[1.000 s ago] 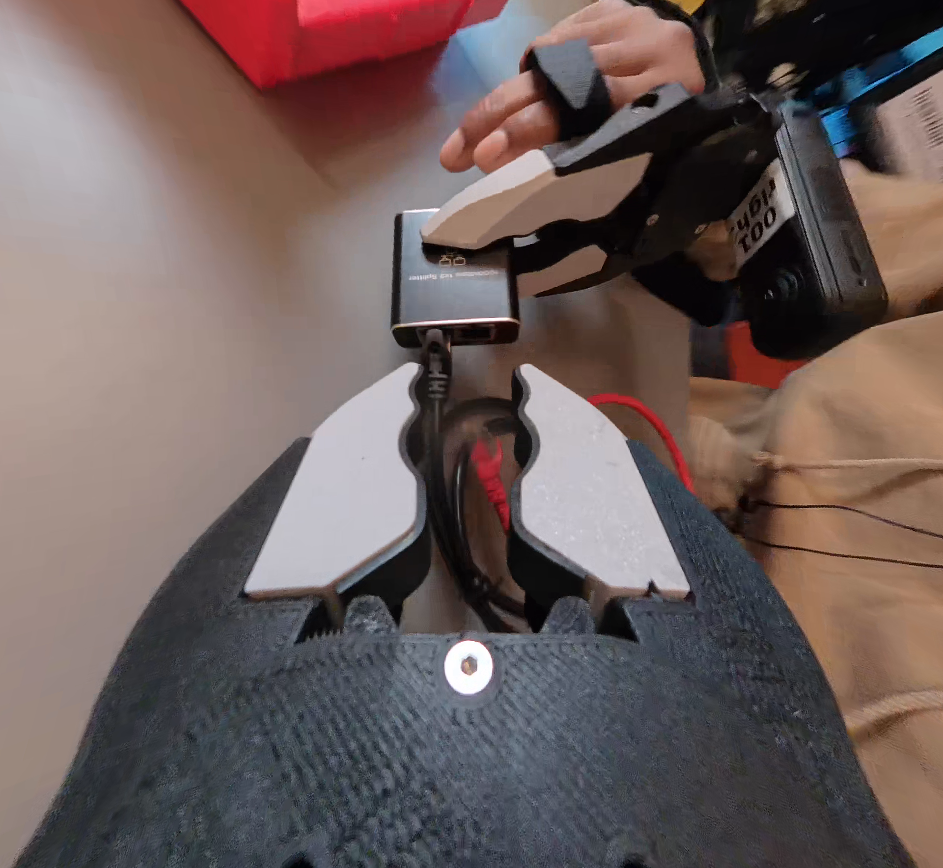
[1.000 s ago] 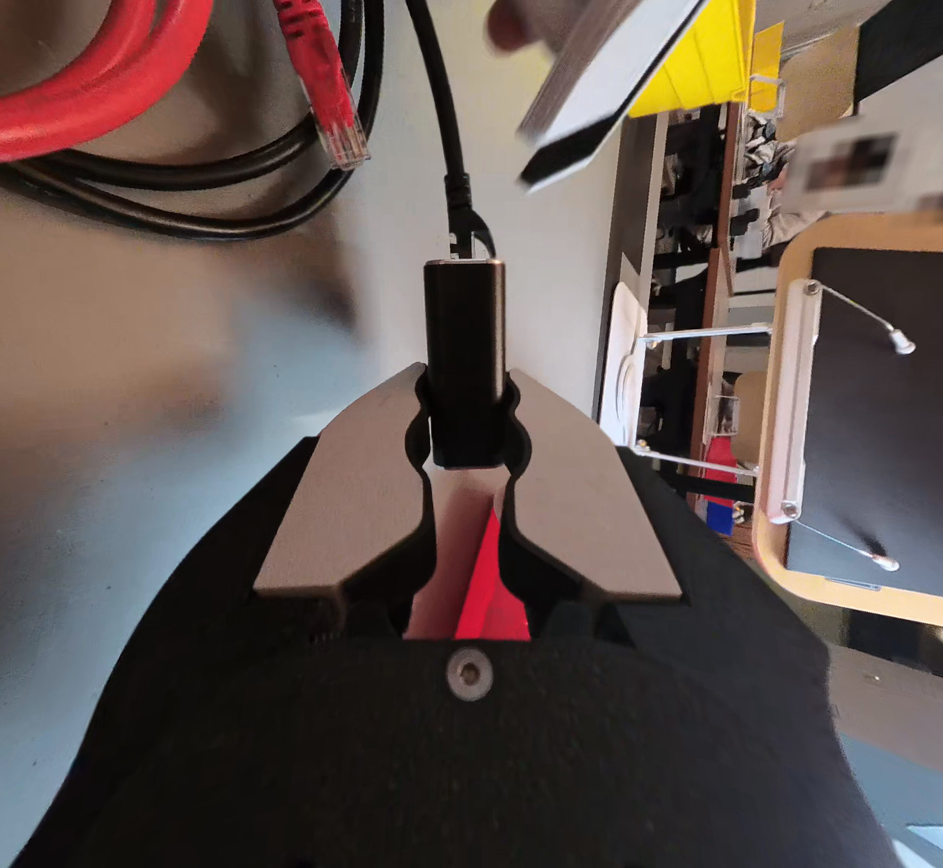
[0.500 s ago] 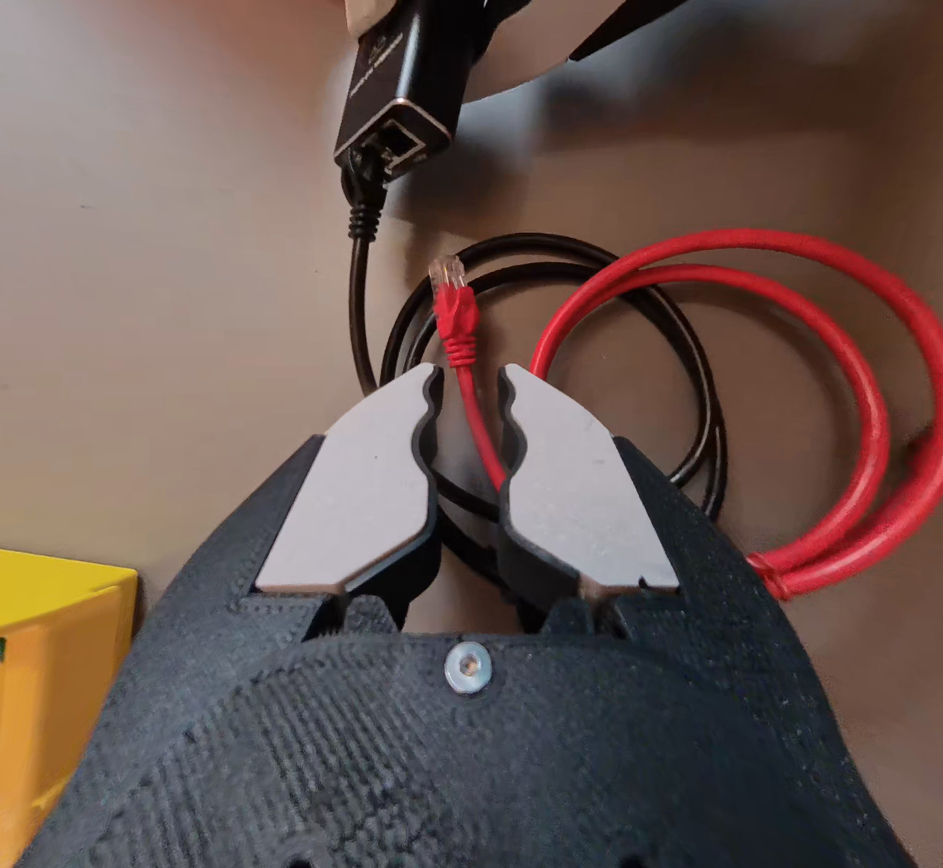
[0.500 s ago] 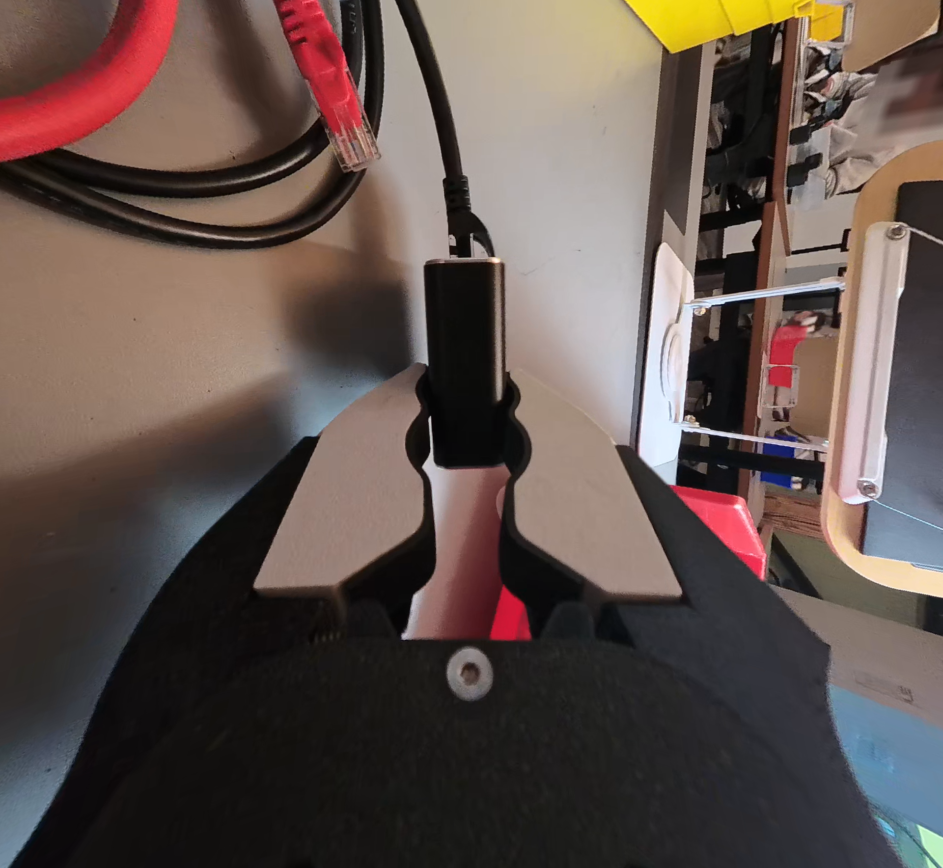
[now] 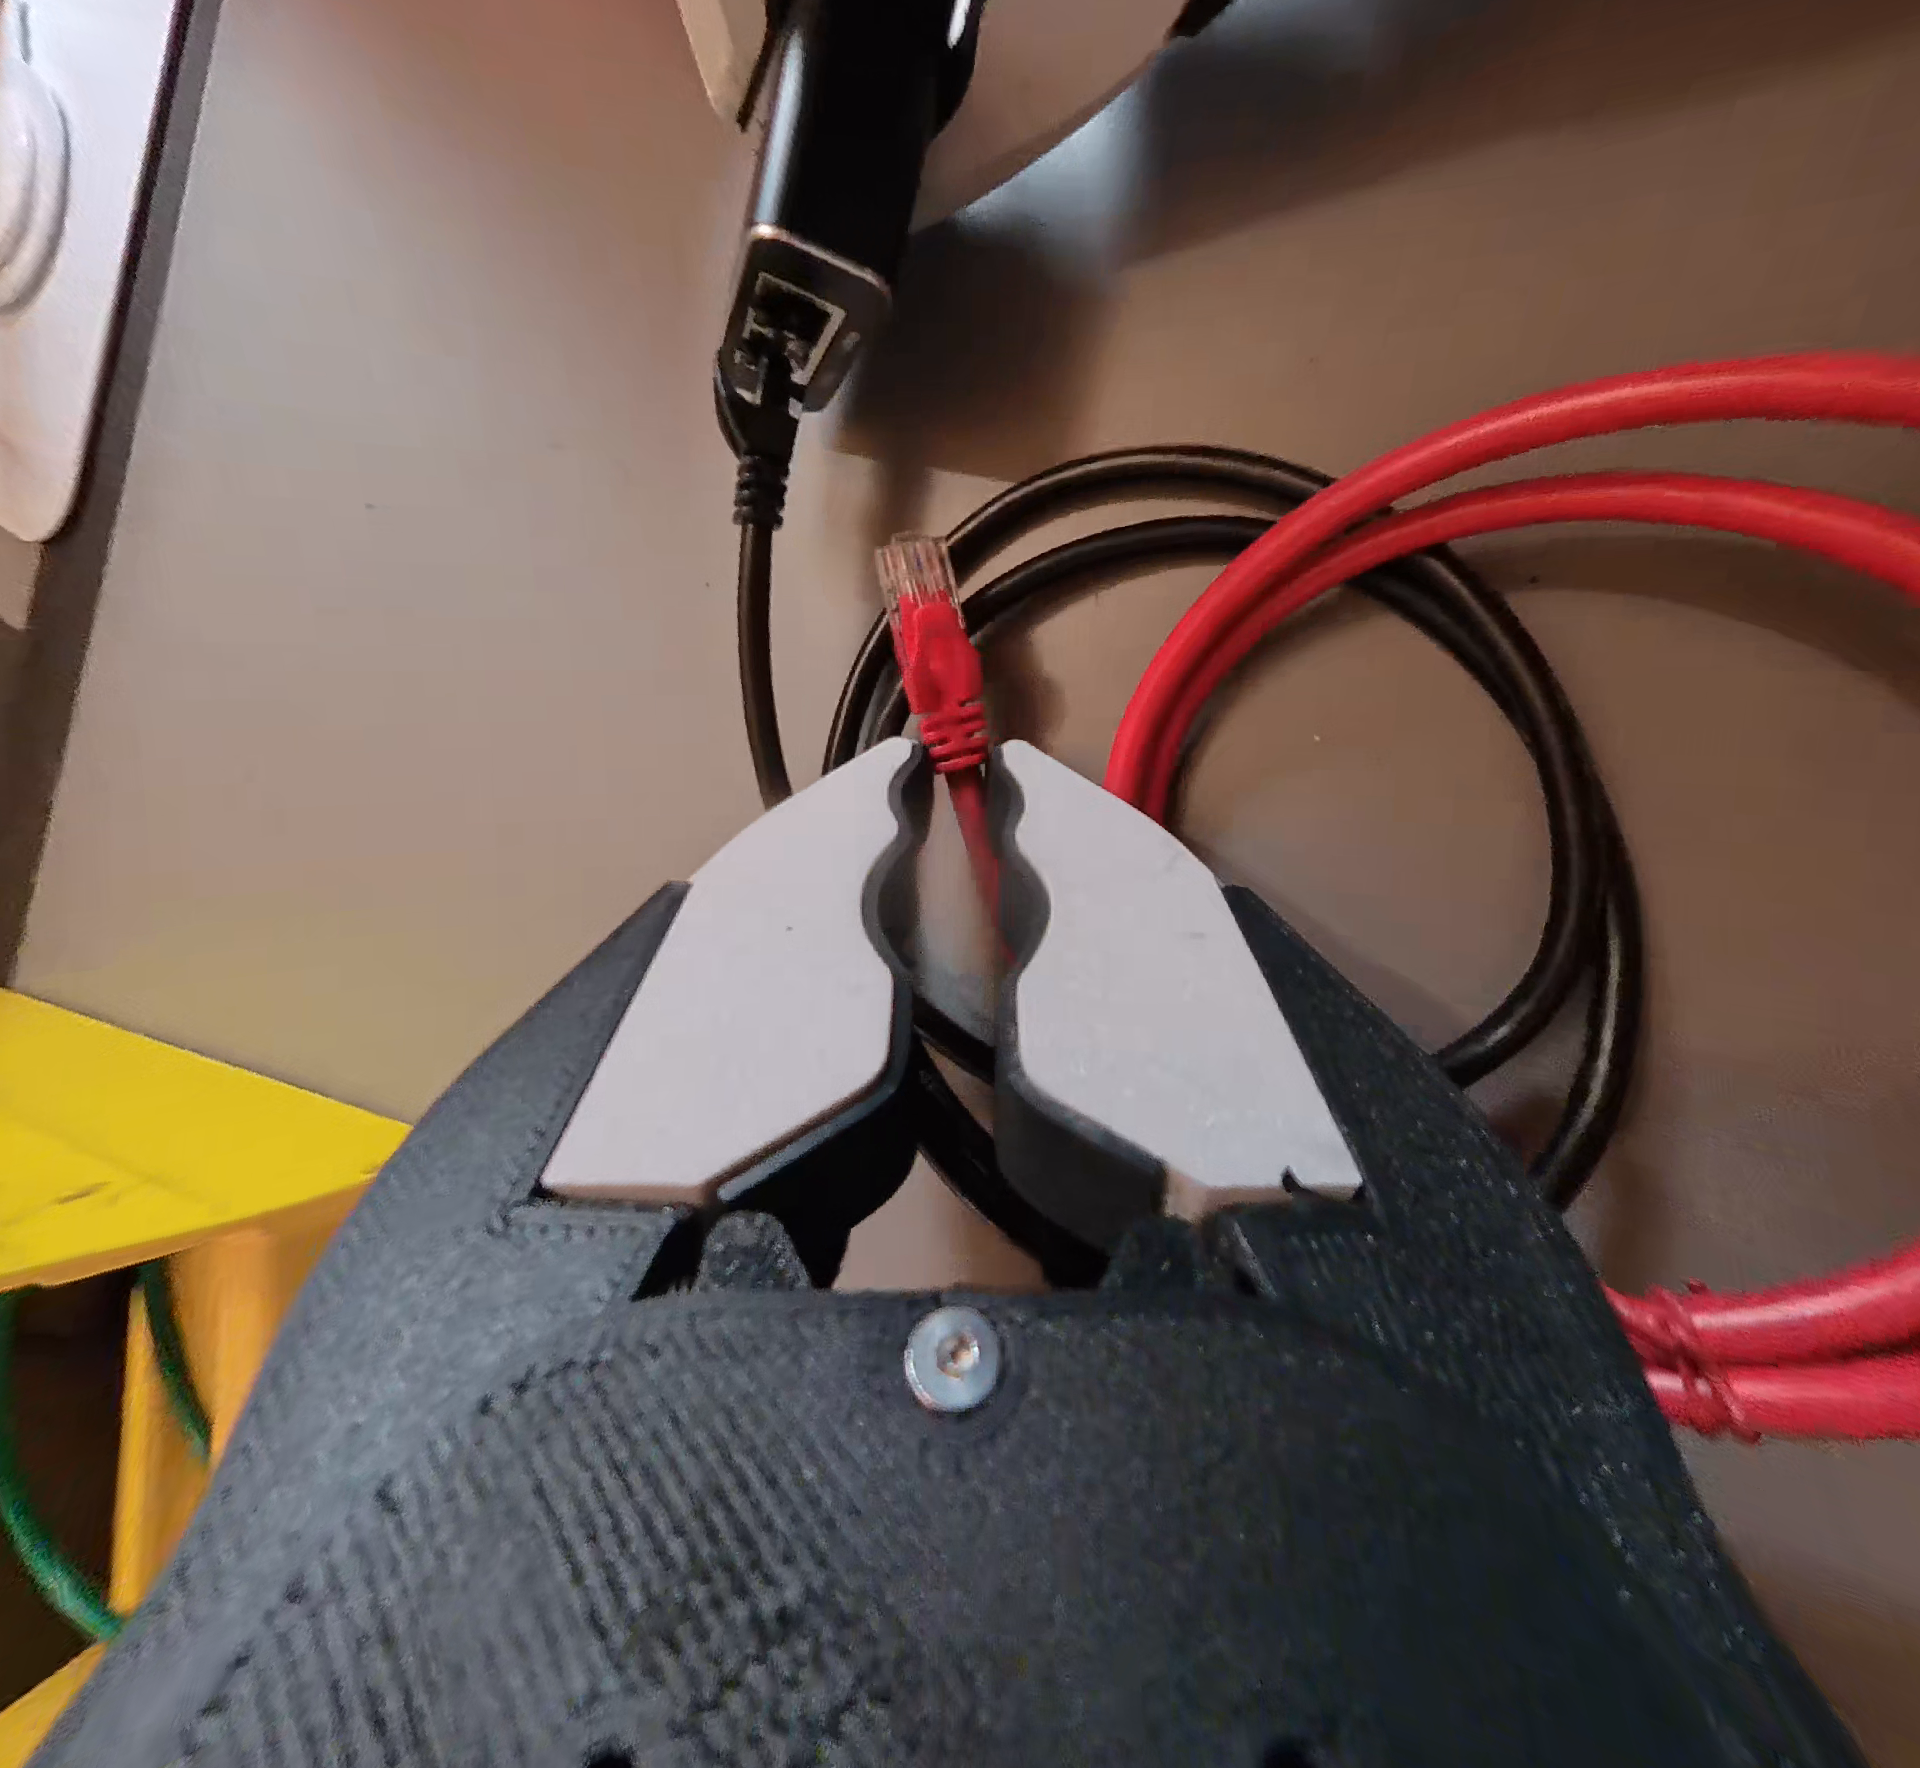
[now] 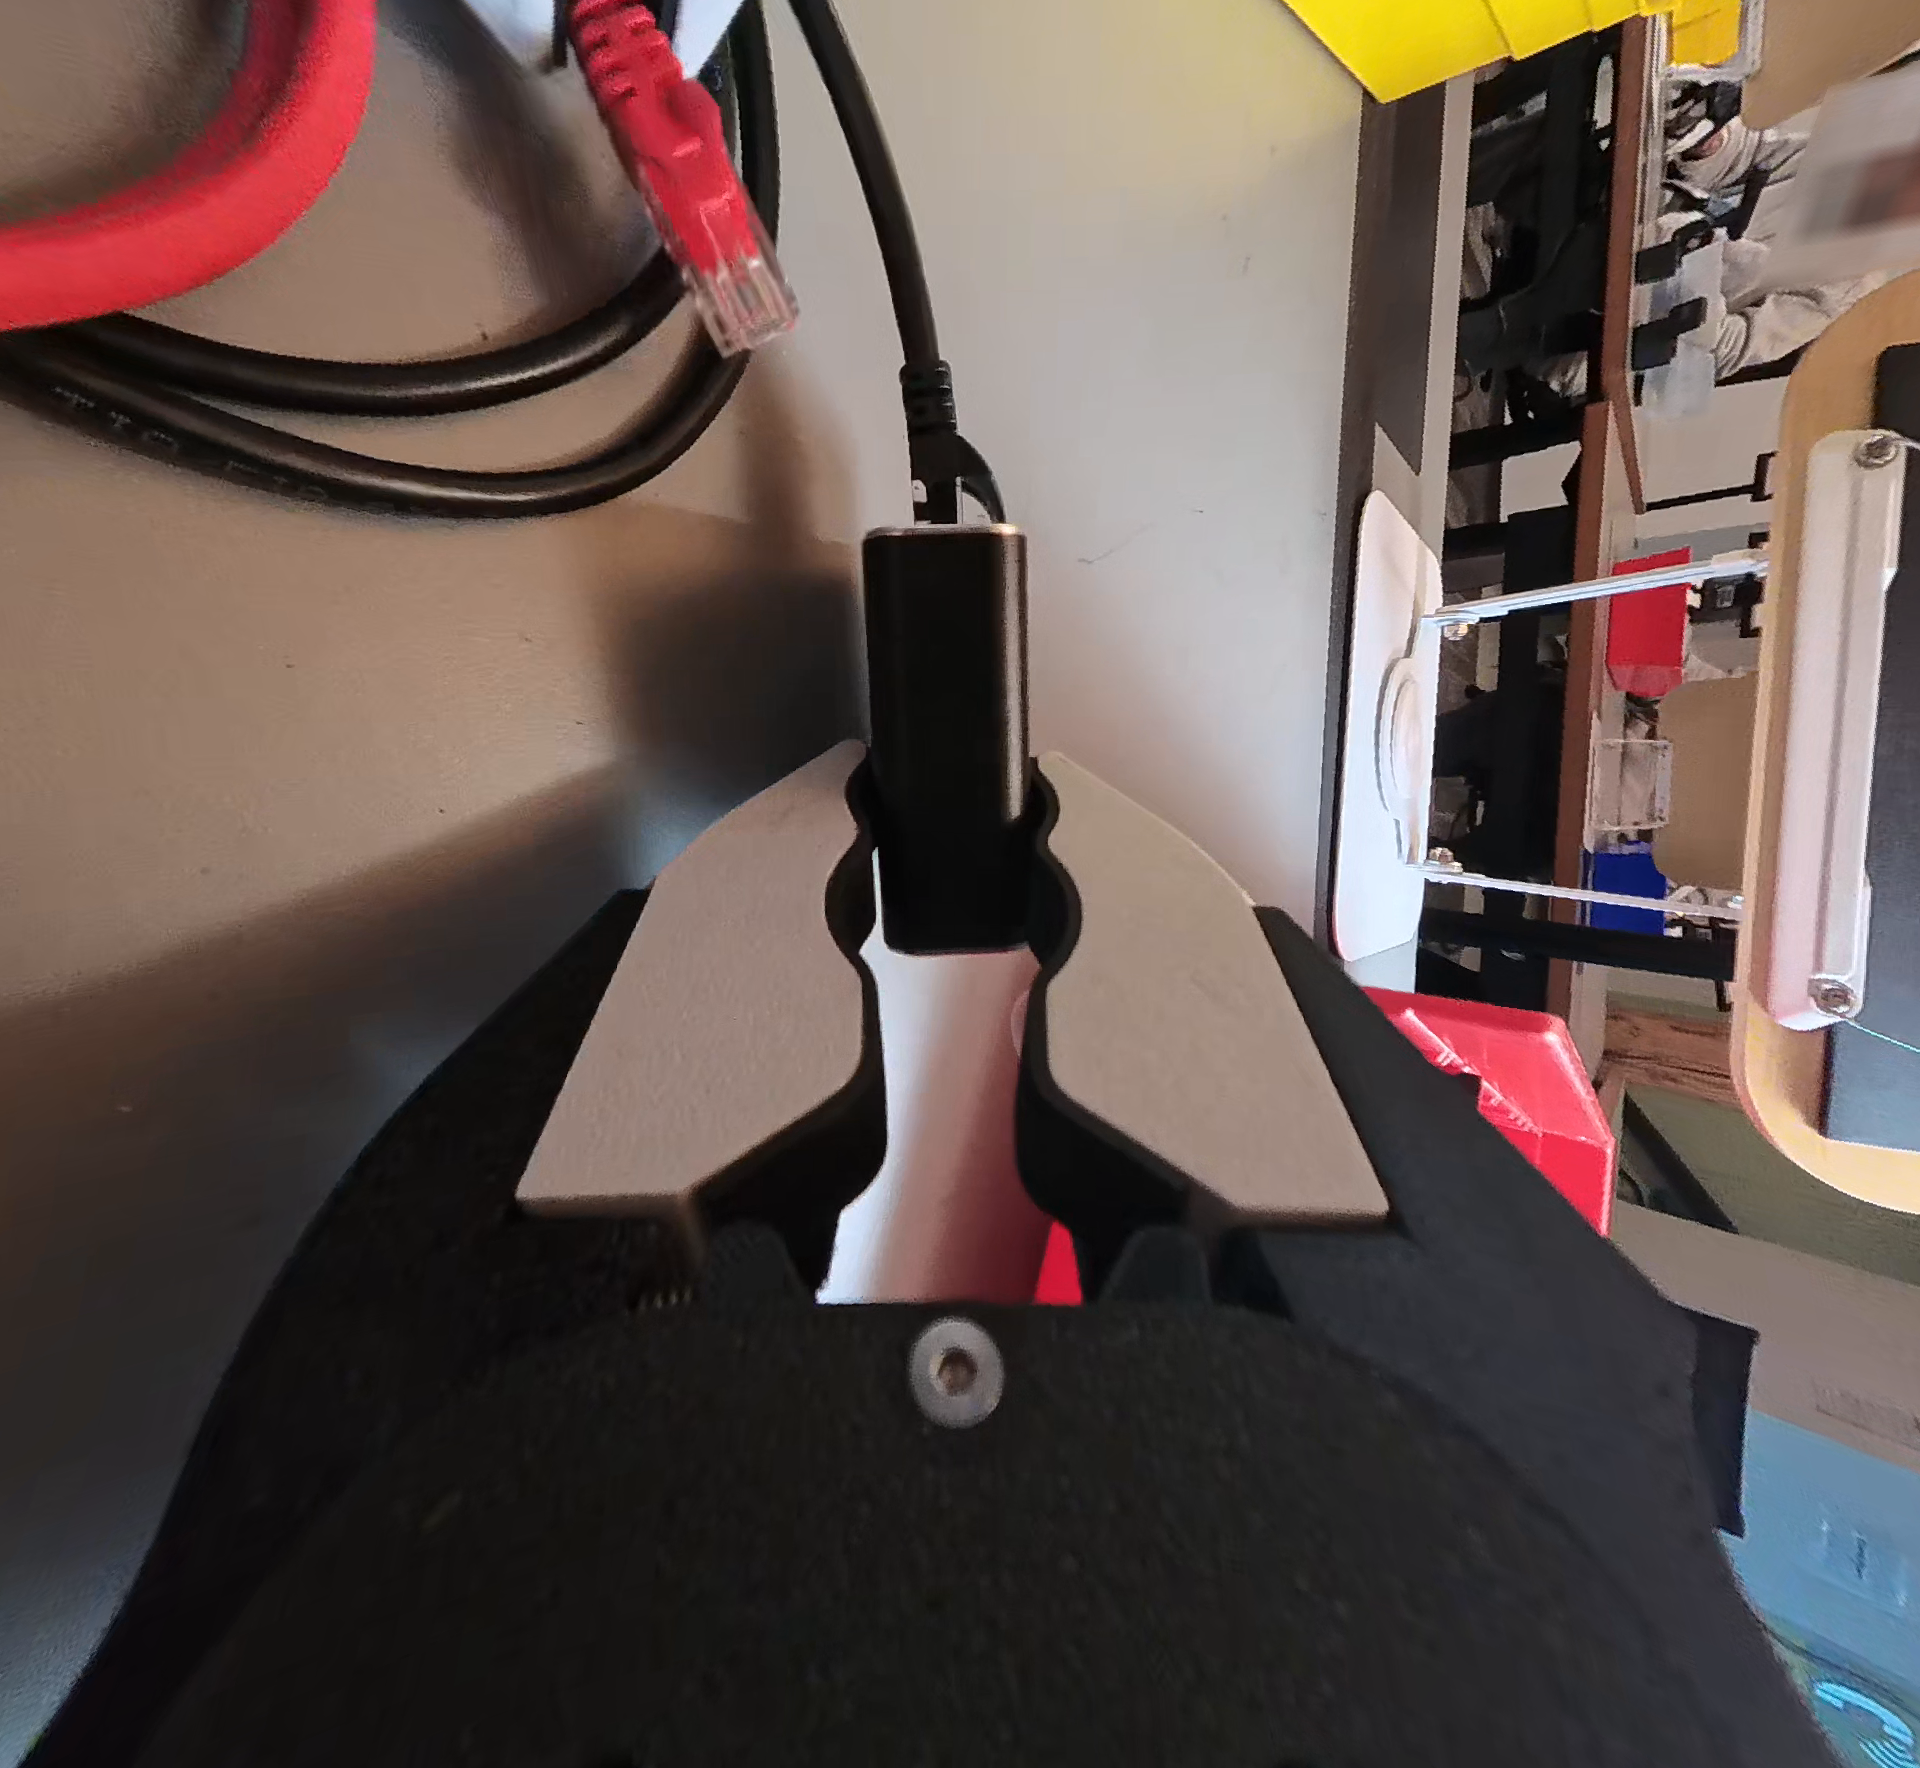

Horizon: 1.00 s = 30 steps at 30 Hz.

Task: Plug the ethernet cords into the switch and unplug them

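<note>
My right gripper [image 6: 951, 768] is shut on a small black switch [image 6: 945, 731] and holds it above the table. A black ethernet cord [image 6: 920, 347] is plugged into its far end. In the left wrist view the switch [image 5: 842, 108] hangs at the top with its ports facing me. The black plug [image 5: 764, 409] fills one port; the port beside it [image 5: 800, 316] is empty. My left gripper [image 5: 961, 768] is shut on the red ethernet cord just behind its plug [image 5: 930, 638]. The red plug [image 6: 712, 201] points toward the switch, a short way from it.
Coils of black cord [image 5: 1569, 783] and red cord [image 5: 1455, 513] lie on the brown table at the right. A yellow bin [image 5: 156, 1147] with a green cable [image 5: 21, 1510] sits at the lower left. A white pad [image 5: 62, 160] lies at the table edge. A red bin [image 6: 1496, 1095] is behind my right gripper. One gripper's finger ends stand about 11 cm off the other's.
My left gripper swung from the plugged black cord over to the red cord and closed on it behind the plug. The switch has turned its ports toward the left gripper.
</note>
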{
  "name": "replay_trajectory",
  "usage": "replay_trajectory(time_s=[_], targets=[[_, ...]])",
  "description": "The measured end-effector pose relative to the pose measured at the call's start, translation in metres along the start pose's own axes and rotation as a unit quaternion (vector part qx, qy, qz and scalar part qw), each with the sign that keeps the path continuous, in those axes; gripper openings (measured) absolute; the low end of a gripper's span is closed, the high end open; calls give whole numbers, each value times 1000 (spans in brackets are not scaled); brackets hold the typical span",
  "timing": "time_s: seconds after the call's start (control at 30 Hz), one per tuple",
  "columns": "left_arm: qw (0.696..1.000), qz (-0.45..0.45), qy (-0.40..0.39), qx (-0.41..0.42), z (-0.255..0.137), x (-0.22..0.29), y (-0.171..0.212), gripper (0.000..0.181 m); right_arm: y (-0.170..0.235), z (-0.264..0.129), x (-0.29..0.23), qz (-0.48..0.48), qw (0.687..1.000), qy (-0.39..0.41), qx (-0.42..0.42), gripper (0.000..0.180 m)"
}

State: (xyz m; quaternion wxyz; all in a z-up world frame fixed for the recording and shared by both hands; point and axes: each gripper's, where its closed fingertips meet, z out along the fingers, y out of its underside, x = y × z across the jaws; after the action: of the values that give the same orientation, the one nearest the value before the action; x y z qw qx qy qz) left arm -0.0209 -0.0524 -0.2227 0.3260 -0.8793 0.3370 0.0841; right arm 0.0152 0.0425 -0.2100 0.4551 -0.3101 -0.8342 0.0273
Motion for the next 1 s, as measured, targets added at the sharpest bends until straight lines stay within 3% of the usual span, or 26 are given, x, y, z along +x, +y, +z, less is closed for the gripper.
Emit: replay_trajectory(time_s=[0.03, 0.17, 0.37, 0.77, 1.0], targets=[[999, -23, 29, 13, -5, 0, -4, 10, 0, 0, 1, -1, 1000, 4, 3, 24], [957, -172, 216, 89, -35, -6, -30, 9, -5, -2, 6, -16, 999, 26, 40, 24], [878, -249, 407, 47, -45, 0, -37, 10, -19, -13, 17, -67, 989, 93, 95, 24], [892, -194, 394, -108, -29, 6, -33, 10, -32, -18, 19, -162, 970, 159, 91, 24], [901, -163, 389, -106, -36, -4, -38, 9, -37, -25, 21, -188, 959, 180, 110, 24]])
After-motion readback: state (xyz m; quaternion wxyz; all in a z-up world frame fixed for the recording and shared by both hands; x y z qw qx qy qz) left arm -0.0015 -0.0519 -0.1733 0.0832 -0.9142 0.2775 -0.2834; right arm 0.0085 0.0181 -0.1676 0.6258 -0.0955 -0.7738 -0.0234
